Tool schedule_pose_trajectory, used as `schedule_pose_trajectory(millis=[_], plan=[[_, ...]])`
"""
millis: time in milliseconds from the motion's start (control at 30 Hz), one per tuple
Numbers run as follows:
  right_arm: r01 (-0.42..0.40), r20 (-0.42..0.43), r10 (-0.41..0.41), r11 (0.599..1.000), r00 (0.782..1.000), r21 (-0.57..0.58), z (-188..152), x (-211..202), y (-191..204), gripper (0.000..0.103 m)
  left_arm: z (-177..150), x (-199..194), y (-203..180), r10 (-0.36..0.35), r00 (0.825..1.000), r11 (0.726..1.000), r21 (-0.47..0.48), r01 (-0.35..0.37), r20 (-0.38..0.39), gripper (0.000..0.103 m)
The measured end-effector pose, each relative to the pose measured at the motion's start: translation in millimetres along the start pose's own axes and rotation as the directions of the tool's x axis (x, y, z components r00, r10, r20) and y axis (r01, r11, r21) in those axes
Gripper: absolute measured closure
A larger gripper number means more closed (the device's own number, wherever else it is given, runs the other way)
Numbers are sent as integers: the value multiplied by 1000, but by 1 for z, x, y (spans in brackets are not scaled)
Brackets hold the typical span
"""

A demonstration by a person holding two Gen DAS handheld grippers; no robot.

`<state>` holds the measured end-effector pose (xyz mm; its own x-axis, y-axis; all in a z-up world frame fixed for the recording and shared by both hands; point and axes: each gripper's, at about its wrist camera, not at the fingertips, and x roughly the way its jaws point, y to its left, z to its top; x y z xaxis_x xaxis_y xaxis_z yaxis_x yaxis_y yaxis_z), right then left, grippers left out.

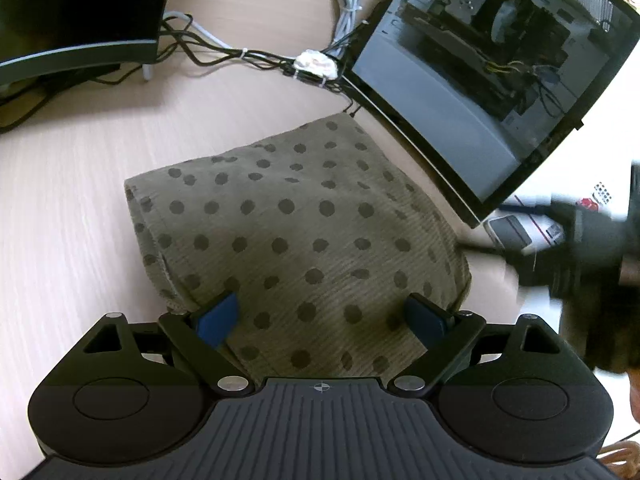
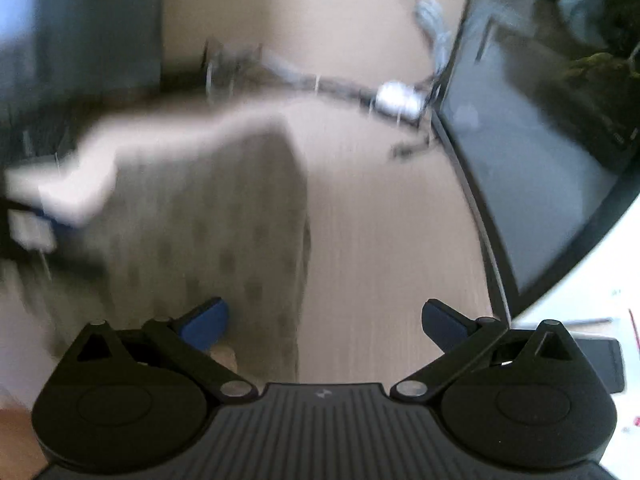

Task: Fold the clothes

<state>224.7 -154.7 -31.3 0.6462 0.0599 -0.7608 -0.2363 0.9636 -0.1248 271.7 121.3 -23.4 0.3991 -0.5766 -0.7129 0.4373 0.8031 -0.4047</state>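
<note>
Folded polka-dot garment (image 1: 296, 236) on the pale wood-grain counter (image 1: 72, 208), with both grippers held open over it

Landmark: the garment, an olive-grey ribbed cloth with dark dots, folded into a compact block that lies flat on the counter. Left gripper (image 1: 322, 320): its blue-padded fingers (image 1: 218, 318) are spread wide at the near edge of the garment, one at each near corner, gripping nothing; whether the pads touch the cloth cannot be told. Right gripper (image 2: 324, 320): its view is blurred; its fingers (image 2: 206, 326) are likewise spread apart and empty, the left one over the garment's near right edge, the right one over bare counter. Beyond the garment a bundle of tied cables (image 1: 248, 58) crosses the counter; to the garment's far right stands a glass-sided computer case (image 1: 492, 92), and to its far left a dark monitor (image 1: 76, 12)
</note>
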Motion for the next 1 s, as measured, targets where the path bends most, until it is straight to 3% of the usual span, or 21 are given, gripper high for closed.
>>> schedule_pose_trajectory(millis=[100,200,333,433,467,567,667,733,833,967,1000], plan=[[29,23,-27,997,999,-73,-2,10,3,0,0,2,-4,-25,1000,1000,0,25,-16,9],[248,148,-214,930,966,-273,14,28,13,0,0,5,-13,-65,997,998,12,65,-39,9],[212,174,-180,959,968,-187,38,21,-1,0,-1,10,-32,-171,983,985,5,171,-70,9],[179,194,-154,976,969,-121,57,17,-12,0,5,-6,-32,-222,975,975,19,222,-26,9],[168,201,-145,981,969,-99,63,15,-16,0,10,-12,-26,-218,976,976,13,218,0,8],[-26,134,20,999,991,41,58,9,-17,0,25,-28,-5,-182,980,983,-24,184,78,7],[-88,101,90,996,991,-25,38,13,11,0,41,-30,23,-102,987,986,-119,117,123,7],[-18,77,29,990,997,-141,23,21,26,0,50,-26,37,-48,990,982,-175,70,131,7],[30,68,-18,984,998,-175,10,20,5,0,57,-21,41,-23,992,983,-180,45,121,7],[255,84,-243,948,966,-193,5,16,-28,0,58,-9,35,-54,995,986,-151,66,85,6],[269,84,-258,946,963,-181,7,16,-34,0,57,-6,33,-66,995,986,-145,76,76,6]])
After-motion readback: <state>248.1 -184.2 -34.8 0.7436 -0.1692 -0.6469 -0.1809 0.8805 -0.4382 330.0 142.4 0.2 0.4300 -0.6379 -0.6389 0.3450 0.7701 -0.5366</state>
